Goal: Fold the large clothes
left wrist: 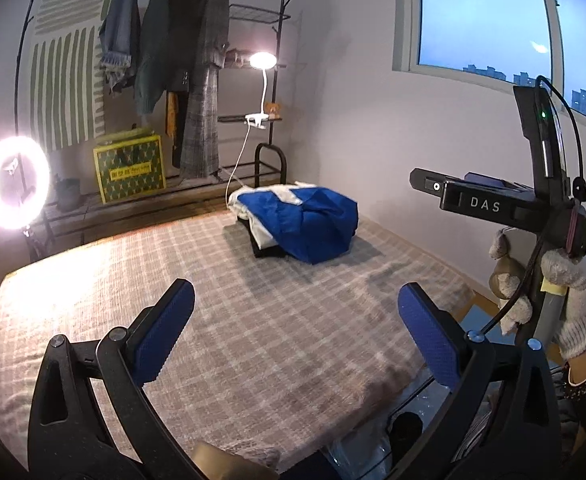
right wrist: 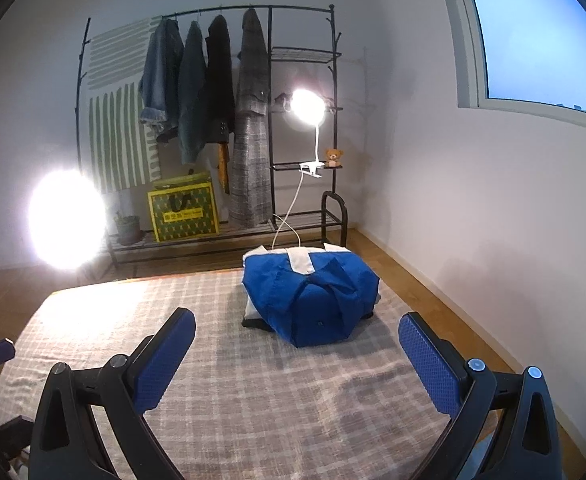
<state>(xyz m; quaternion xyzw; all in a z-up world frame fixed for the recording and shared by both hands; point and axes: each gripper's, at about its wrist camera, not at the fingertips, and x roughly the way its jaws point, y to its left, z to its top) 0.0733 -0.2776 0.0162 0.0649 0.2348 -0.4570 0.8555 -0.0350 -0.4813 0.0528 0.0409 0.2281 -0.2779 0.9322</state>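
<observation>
A folded blue garment [left wrist: 309, 224] [right wrist: 313, 300] tops a small stack of white and black folded clothes at the far right of the plaid-covered table [left wrist: 233, 320] [right wrist: 253, 400]. My left gripper [left wrist: 295, 288] is open above the near part of the table, with nothing between its blue pads [left wrist: 165, 332] and well short of the stack. My right gripper [right wrist: 296, 316] is open too, facing the stack from the near side, apart from it. In the left wrist view a gloved hand [left wrist: 573, 292] holds the right tool's black body [left wrist: 489, 204] off the table's right edge.
Behind the table stands a black clothes rack [right wrist: 271, 120] with several hanging coats and a yellow-green bag [right wrist: 183, 212]. A ring light [left wrist: 15, 182] glares at the left and a clip lamp [right wrist: 308, 106] shines behind the stack. Wooden floor and a white wall lie to the right.
</observation>
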